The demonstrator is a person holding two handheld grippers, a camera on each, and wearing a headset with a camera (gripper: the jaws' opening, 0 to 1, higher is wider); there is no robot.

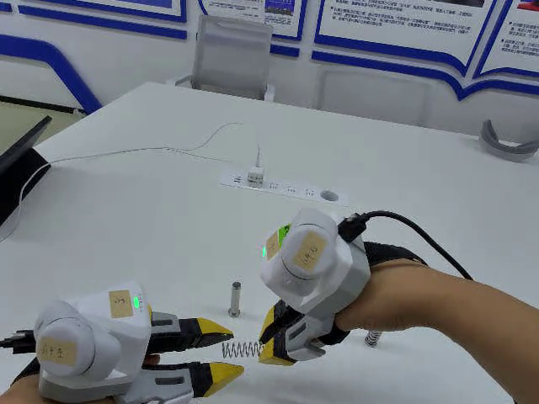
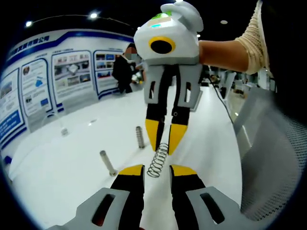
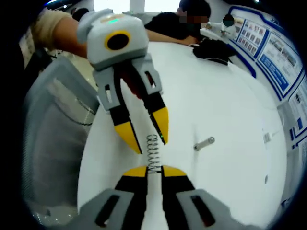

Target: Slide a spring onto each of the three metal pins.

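Flanking: left tongs (image 1: pixel 236 350) spread, tips either side of the spring's (image 1: pixel 248 348) free end.
Gripping: right tongs (image 1: pixel 264 348) pinch its other end.
Pin (image 1: pixel 235 299): upright on the bench (image 1: pixel 168 219), bare, just beyond.
Risk: releasing before the left tongs close likely drops the spring.

Left tongs (image 1: pixel 232 349): white-grey housing, black jaws, yellow tips, green light, tan labels.
Right tongs (image 1: pixel 271 343): white housing, black jaws, yellow tips, green light, one tan label.
Spring (image 1: pixel 242 348): bare silvery wire.
Pin (image 1: pixel 235 299): dull grey metal.
Worktop (image 1: pixel 168 210): plain white.
Power strip (image 1: pixel 282 187): white.
Cable (image 1: pixel 413 229): black.
Chair (image 1: pixel 232 55): pale grey.
Wall boards (image 1: pixel 396 25): white, blue borders.
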